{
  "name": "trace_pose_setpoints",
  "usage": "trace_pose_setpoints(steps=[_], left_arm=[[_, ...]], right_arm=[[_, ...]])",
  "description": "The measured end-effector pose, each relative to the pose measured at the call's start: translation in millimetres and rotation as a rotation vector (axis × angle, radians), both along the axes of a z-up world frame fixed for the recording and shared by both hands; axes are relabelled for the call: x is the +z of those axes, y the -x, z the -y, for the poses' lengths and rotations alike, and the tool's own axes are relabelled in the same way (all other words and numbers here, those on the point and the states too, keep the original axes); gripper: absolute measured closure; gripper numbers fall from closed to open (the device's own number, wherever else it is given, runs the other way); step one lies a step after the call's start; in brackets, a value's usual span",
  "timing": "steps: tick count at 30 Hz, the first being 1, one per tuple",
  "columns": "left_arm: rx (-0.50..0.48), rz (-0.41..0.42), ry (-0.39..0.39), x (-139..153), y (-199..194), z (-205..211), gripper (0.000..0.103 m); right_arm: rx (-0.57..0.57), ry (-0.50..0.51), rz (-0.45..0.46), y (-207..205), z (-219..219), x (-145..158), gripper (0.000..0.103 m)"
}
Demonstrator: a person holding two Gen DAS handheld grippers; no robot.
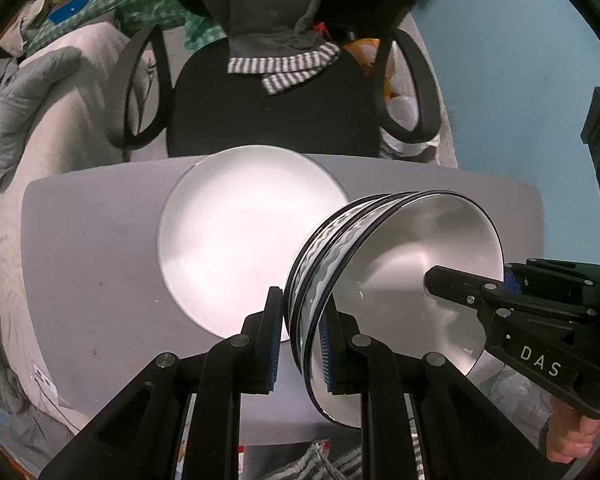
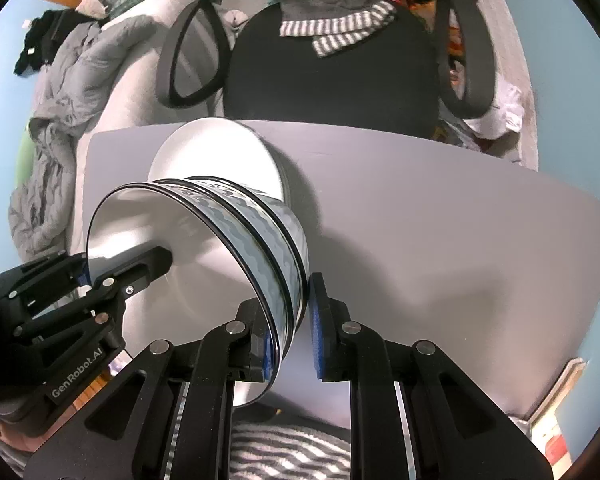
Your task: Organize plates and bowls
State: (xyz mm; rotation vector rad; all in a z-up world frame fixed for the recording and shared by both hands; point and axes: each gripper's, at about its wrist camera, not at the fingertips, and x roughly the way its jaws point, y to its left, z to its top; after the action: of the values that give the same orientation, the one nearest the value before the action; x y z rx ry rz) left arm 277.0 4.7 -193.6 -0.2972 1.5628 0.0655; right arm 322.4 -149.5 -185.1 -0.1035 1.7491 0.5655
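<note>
The left gripper has its blue-padded fingers clamped across the rim of a stack of white ceramic bowls with blue wave bands and black edges, one pad outside the wall and one inside. The right gripper pinches the opposite rim of the same stack in the same way (two bowls at least, nested). Between the two grips the bowls hang clear above the grey rectangular table, just to one side of a round white ceramic plate, which lies flat near the table's far edge. Beyond the plate, past that edge, stands a black office chair with looped armrests, a grey garment with striped trim draped over its seat.
</note>
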Motion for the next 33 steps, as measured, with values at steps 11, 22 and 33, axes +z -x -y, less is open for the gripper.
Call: trace_pose_setpoints(steps=[11, 22, 33], left_arm=[[0.042, -0.015, -0.006, -9, 8, -42, 0.087], [0.042, -0.052, 0.002, -37, 1, -66, 0.087], [0.033, -0.073, 0.004, -53, -5, -64, 0.087]], right_arm=[[0.033, 0.014, -0.011, 8, -47, -10, 0.088], [0.035, 0.056, -0.021, 3, -79, -31, 0.088], [0.018, 0.083, -0.031, 0, -81, -44, 0.088]])
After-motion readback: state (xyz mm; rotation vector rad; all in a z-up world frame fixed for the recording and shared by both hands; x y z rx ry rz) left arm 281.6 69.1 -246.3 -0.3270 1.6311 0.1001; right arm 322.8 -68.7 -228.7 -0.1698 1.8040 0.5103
